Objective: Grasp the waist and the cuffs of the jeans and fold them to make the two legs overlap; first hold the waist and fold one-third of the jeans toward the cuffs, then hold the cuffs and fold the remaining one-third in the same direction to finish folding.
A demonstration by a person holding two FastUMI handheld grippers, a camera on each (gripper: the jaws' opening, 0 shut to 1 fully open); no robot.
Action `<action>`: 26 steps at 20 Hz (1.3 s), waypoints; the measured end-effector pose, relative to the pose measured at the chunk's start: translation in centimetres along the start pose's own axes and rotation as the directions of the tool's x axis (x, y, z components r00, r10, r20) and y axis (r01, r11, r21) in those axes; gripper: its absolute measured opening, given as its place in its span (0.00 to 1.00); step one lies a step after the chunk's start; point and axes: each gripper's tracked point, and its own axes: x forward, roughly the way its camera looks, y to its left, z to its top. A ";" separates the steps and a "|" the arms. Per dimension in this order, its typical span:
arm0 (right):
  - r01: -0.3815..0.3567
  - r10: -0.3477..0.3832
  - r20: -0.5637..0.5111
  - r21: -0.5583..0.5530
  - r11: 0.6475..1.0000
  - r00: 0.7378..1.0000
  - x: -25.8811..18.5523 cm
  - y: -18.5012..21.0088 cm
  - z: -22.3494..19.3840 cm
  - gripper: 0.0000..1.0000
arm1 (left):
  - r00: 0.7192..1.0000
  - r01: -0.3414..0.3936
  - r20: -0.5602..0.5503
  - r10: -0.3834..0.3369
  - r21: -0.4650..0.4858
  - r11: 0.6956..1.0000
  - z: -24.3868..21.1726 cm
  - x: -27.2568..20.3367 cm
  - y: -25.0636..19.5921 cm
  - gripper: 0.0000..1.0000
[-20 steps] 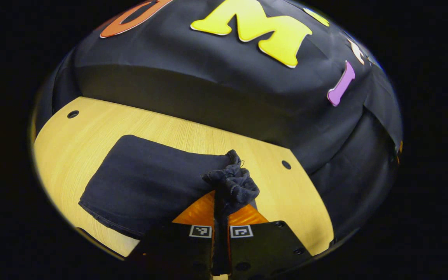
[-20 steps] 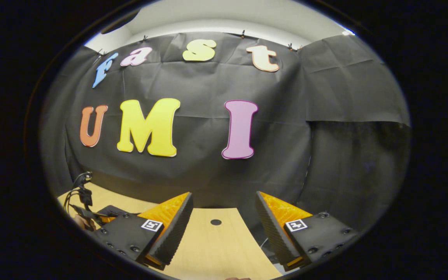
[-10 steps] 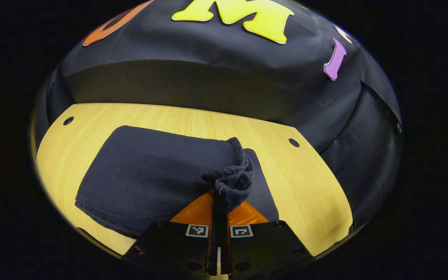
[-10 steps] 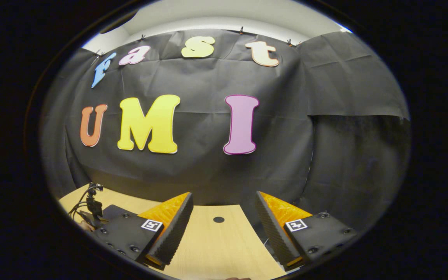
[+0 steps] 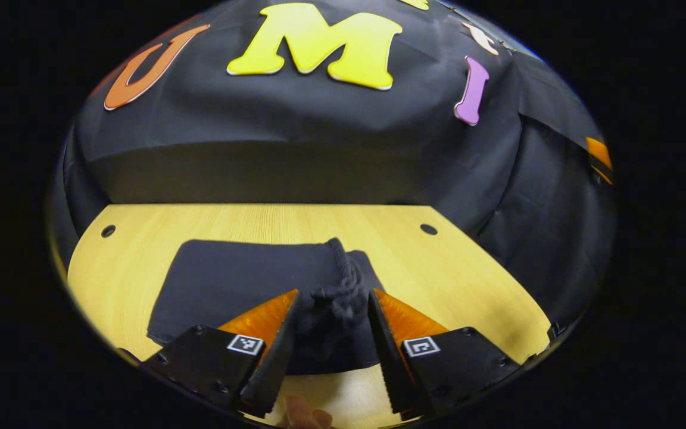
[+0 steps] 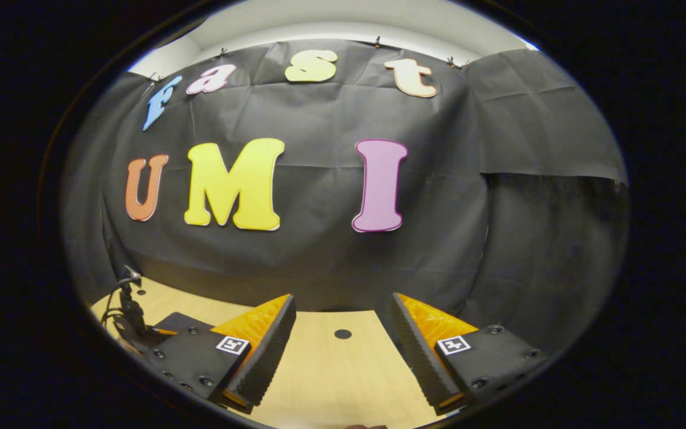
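Low in the middle of the left gripper view, the left gripper (image 5: 331,333) is open wide, holding nothing. The folded jeans (image 5: 242,286) lie between its fingers, stretching left. The right gripper (image 6: 343,339), open and empty, points away.

One folded pair of dark navy jeans (image 5: 242,286) on one light wooden table (image 5: 450,280); two two-finger grippers, the left gripper (image 5: 331,333) and the right gripper (image 6: 343,339).

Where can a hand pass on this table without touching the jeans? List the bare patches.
Bare wood lies between the folded jeans and the table's right edge, along the far strip by the black cloth wall, and left toward the corner hole. It is crowded at the near edge, where the open left gripper straddles the bunched cuffs.
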 end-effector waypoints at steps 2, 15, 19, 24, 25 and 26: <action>-0.016 0.016 0.001 0.002 1.000 1.000 0.0 1.4 0.1 0.99 | 0.999 0.013 0.042 -0.013 -0.003 1.000 1.7 -1.7 -0.4 0.84; -0.147 0.144 0.069 0.039 0.988 0.987 -3.0 13.0 2.7 0.99 | 0.902 -0.165 0.412 0.131 0.048 0.985 15.6 -19.5 8.4 0.86; -0.185 0.181 0.106 0.034 0.982 0.978 -4.9 16.2 4.2 0.99 | 0.860 -0.227 0.482 0.170 0.064 0.972 17.3 -24.8 10.5 0.98; -0.203 0.198 0.116 0.034 0.979 0.973 -7.6 18.6 4.0 0.99 | 0.844 -0.260 0.501 0.189 0.076 0.962 17.0 -28.5 11.4 0.88; -0.204 0.199 0.113 0.030 0.979 0.973 -8.1 19.1 3.8 0.99 | 0.845 -0.261 0.501 0.188 0.079 0.962 16.6 -29.1 11.5 0.87; -0.205 0.202 0.110 0.024 0.978 0.973 -8.5 19.4 3.4 0.99 | 0.847 -0.259 0.499 0.186 0.081 0.963 16.3 -29.7 11.6 0.88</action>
